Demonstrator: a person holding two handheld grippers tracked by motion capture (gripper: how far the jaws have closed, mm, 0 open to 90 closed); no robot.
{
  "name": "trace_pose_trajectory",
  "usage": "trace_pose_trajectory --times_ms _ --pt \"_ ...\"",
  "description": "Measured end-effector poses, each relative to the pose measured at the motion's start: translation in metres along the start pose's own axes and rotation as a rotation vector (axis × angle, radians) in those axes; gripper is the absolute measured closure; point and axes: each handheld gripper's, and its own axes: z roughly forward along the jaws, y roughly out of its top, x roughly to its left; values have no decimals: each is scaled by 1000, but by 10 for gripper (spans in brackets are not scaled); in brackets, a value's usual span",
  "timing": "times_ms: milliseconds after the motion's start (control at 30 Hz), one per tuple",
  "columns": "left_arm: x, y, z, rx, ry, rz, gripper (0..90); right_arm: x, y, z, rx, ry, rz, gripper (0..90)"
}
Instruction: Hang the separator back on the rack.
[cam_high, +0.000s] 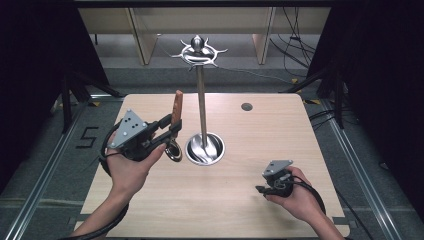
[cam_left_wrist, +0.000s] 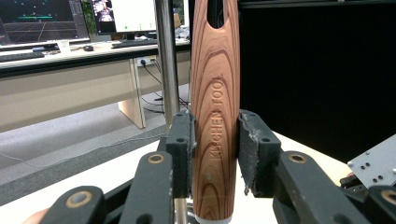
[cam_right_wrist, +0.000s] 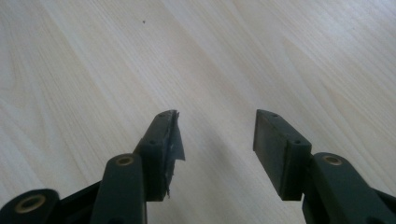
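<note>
My left gripper (cam_high: 174, 126) is shut on a kitchen tool with a wooden handle (cam_high: 177, 106), held upright just left of the stand's pole. In the left gripper view the handle (cam_left_wrist: 215, 116), engraved KITCHEN TOOL, stands clamped between both pads (cam_left_wrist: 183, 144), a hanging slot at its top. The tool's metal end (cam_high: 173, 151) hangs below the jaws. A steel rack stand (cam_high: 202, 100) rises from a round base (cam_high: 205, 149), with hooks (cam_high: 199, 52) at its top. My right gripper (cam_high: 261, 189) hovers low over the table's near right, open and empty, over bare wood (cam_right_wrist: 217, 135).
The light wooden table (cam_high: 250, 210) has a small round grommet hole (cam_high: 246, 106) at the back right. Dark curtains flank both sides; cables lie on the floor behind. In the left gripper view a desk with monitors (cam_left_wrist: 46, 21) stands far off.
</note>
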Motion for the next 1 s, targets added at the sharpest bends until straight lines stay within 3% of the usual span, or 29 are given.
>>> trace_pose_trajectory --times_ms 1000 --pt "-7 10 14 -12 -8 -15 672 0 0 0 -5 1 2 502"
